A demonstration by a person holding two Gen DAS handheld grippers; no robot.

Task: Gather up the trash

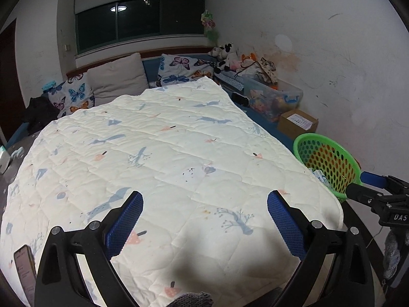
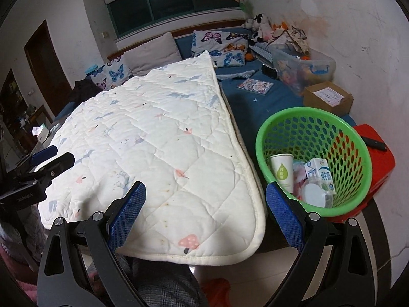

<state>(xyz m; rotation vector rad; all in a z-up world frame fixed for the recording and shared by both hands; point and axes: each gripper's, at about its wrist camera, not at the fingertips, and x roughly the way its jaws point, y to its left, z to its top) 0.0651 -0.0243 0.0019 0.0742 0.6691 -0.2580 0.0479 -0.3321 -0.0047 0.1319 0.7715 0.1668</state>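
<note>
Right wrist view: a blue-sheeted bed [image 2: 268,102] fills the room, and over most of it lies a cream quilted blanket printed with blue birds and pink mushrooms [image 2: 158,138], its rounded corner hanging off the bed's near edge. Just beside that corner stands a round green perforated plastic basket [image 2: 358,179], the landmark for everything else here. Behind the basket sit a brown cardboard box [image 2: 328,97] and, farther back, a clear plastic storage bin of toys [image 2: 304,69]; butterfly-print pillows [image 2: 219,46] line the headboard well beyond it. Against the basket's right side is a red plastic stool [image 2: 381,153]. Inside the basket lies the collected trash: a white paper cup with a green drop logo [image 2: 281,171], a white-and-blue milk carton [image 2: 320,176] and a clear plastic tub with a white lid [image 2: 315,195], all touching. The right tongs [image 2: 205,209] hover released and empty just left of the basket, over the blanket corner. Left wrist view: the left tongs [image 1: 204,217] are likewise spread wide and empty above the blanket, well left of the basket.
</note>
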